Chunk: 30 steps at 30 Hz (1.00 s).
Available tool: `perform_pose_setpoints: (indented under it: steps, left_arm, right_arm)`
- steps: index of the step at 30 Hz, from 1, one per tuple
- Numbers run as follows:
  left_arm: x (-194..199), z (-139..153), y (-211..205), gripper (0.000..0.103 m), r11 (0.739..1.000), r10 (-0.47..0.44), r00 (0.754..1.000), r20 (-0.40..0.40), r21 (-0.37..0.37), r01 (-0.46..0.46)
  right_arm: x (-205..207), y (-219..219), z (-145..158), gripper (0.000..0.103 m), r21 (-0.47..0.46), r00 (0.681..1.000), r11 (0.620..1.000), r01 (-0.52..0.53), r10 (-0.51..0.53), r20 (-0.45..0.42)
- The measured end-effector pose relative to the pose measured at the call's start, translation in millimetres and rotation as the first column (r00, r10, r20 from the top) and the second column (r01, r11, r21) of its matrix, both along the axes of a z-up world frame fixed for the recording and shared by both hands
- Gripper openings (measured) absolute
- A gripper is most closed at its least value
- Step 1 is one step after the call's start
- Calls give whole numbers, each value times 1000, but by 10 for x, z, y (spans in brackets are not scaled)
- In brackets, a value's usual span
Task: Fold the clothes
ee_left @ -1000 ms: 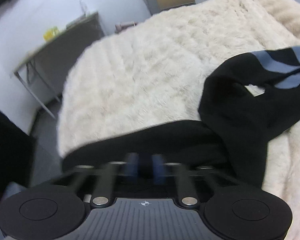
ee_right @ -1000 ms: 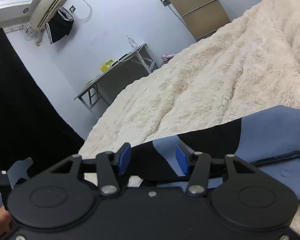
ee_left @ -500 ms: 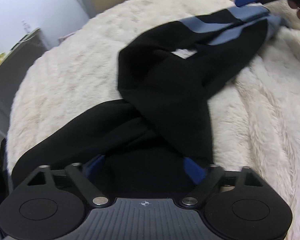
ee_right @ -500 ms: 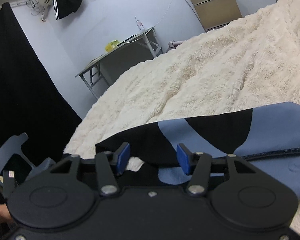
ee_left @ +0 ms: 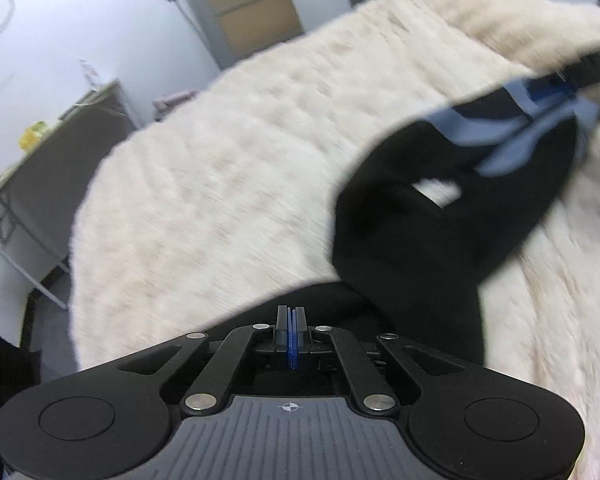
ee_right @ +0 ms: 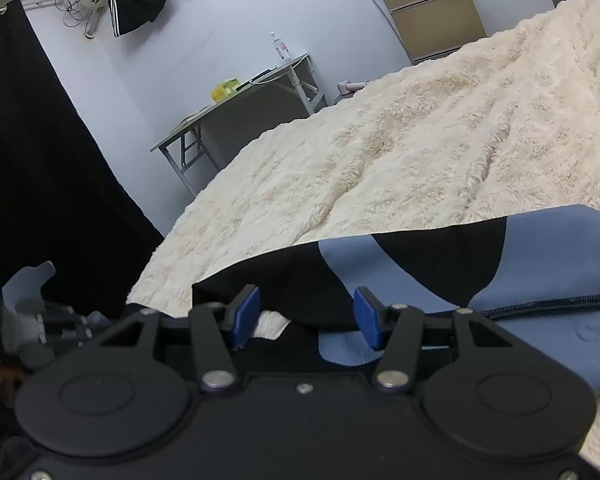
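Left gripper (ee_left: pixel 291 322): blue pads pressed flat together, no gap showing — the jaws have just snapped closed. Black cloth lies right at the tips, but whether any is pinched between the pads I cannot tell; the view is smeared with motion.

Right gripper (ee_right: pixel 306 312): jaws standing partly apart, and they have just been opening further. The garment's edge lies between the two blue pads, yet neither pad presses on it — a let-go or a re-grip, by my reading.

Garment, left view (ee_left: pixel 432 232): a black and blue-grey piece, bunched just ahead and to the right of the closed claw, looping up and away toward the top right where the other gripper's blue pads show. It looks lifted there rather than lying flat.

Garment, right view (ee_right: pixel 480 276): black band and blue-grey panels spread directly in front of the open jaws and running off right, a dark stitched seam along the blue part.

Why so held: two claws at opposite ends would stretch the cloth out before a fold — that is my guess at the step in hand, and folding looks barely begun.

Blanket (ee_right: pixel 420 152): cream, shaggy, under and beyond the garment, serving as the folding surface.

Farther off: a folding table (ee_right: pixel 240 96) against the wall left of and beyond the claw, a tan cabinet (ee_right: pixel 432 12) far ahead.
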<state>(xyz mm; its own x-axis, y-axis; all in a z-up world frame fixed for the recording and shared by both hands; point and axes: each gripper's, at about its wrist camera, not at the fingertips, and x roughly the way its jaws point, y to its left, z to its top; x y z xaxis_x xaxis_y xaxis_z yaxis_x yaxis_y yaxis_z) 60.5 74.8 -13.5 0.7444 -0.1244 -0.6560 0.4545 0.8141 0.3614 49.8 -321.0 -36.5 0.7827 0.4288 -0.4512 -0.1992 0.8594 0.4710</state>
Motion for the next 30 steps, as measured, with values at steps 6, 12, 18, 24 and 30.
perform_pose_setpoints:
  steps: [6, 12, 18, 24, 30]
  left_arm:
    - [198, 255, 62, 0, 997, 79, 994, 81, -10, -78]
    - [451, 423, 140, 0, 992, 117, 983, 145, 23, -121]
    - [1006, 599, 335, 1, 965, 238, 949, 207, 59, -255]
    - [1148, 507, 441, 65, 942, 332, 938, 96, 23, -336]
    - [357, 259, 288, 86, 996, 39, 998, 48, 73, -43]
  right_arm:
    - [12, -2, -17, 63, -2, 1000, 1000, 7, -7, -13]
    - [38, 33, -34, 63, -21, 1000, 1000, -4, 4, -20]
    - [67, 32, -58, 63, -21, 1000, 1000, 7, -8, -28]
    - [69, 8, -74, 63, -18, 999, 1000, 19, -20, -36]
    - [51, -145, -64, 63, 87, 999, 995, 40, -39, -16]
